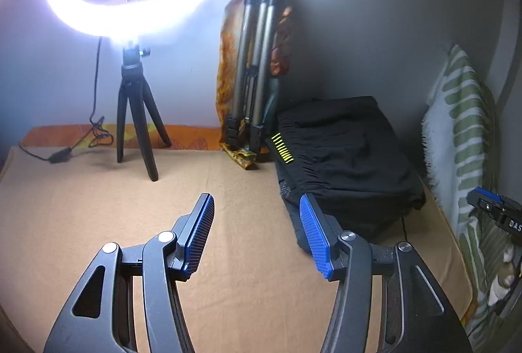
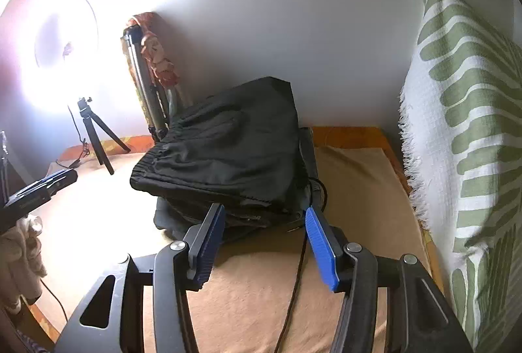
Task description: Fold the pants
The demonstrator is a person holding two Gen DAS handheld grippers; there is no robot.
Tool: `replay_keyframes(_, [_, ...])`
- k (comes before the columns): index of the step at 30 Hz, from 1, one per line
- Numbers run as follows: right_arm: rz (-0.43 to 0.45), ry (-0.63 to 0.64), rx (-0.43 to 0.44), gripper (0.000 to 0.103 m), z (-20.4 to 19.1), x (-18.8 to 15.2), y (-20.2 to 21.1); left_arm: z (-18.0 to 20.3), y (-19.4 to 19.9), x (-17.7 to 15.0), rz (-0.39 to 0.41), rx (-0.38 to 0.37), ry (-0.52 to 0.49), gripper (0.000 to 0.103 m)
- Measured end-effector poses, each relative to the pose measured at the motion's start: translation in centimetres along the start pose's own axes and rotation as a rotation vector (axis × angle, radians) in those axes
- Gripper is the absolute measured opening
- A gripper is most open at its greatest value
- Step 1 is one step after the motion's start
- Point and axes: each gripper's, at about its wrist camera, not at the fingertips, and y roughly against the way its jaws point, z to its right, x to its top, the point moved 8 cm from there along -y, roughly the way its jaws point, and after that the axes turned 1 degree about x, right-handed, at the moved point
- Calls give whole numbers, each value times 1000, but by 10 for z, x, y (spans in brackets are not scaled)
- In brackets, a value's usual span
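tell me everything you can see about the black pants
The black pants lie folded into a thick, roughly square bundle, topmost on a stack of dark folded clothes on the tan cloth, in the corner by the wall. The fabric looks thin, smooth and slightly creased. The gathered elastic waistband faces the leaning tripod and carries a row of yellow marks. Neither gripper touches them; both sets of jaws stand open and empty in front of the stack.

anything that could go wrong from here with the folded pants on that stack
The folded black pants overhang the pile's left edge and could slide off. A black cable runs under the open right gripper and could snag. The ring light tripod stands near the left gripper.
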Motion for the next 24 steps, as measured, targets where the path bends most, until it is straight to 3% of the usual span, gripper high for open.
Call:
replay_keyframes(4, [29, -6, -5, 61, -10, -6, 15, 8, 22, -4, 22, -19, -26, 54])
replay_keyframes(12, [79, -15, -34, 62, -32, -22, 38, 27, 54, -18, 57, -59, -88, 54])
replay_keyframes(15, [112, -26, -38, 77, -38, -27, 45, 30, 64, -25, 62, -75, -98, 54])
replay_keyframes(18, [138, -21, -59, 77, -46, -33, 50, 31, 71, -32, 65, -97, -93, 55])
replay_keyframes(20, [148, -22, -62, 80, -51, -37, 51, 30, 74, -38, 62, -109, -83, 60])
replay_keyframes(24, [165, -20, -76, 83, -62, -46, 53, 24, 79, -50, 63, -95, -92, 61])
